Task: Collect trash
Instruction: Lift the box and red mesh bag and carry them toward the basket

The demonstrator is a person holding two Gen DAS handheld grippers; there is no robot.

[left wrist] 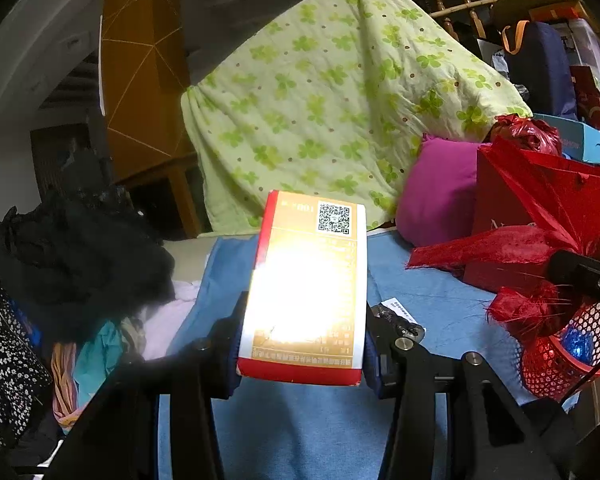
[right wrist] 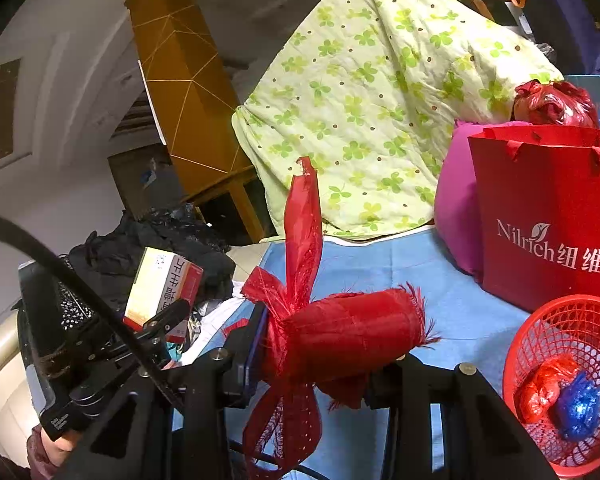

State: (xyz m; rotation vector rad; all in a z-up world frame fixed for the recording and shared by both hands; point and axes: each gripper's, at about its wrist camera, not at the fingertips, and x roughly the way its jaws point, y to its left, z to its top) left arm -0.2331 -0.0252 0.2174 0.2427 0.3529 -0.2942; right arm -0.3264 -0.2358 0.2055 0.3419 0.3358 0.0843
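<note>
Evidently your left gripper (left wrist: 302, 344) pinches the carton (left wrist: 306, 288) while your right gripper (right wrist: 320, 356) clamps the red ribbon bundle (right wrist: 340, 340), both lifted for carrying toward the red basket (right wrist: 540, 328) (lower right).

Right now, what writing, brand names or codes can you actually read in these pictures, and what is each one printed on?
"Nilrich", followed by Chinese characters reading about "纽维兹", the last cut off by the frame: white print on the red paper bag.
QR code, with small glare-washed print below, unreadable: on the carton held in the left tool.
Large red Chinese characters on the carton's side: seen at an angle, not surely readable.
White slip on the blue cloth: print too small.
</note>
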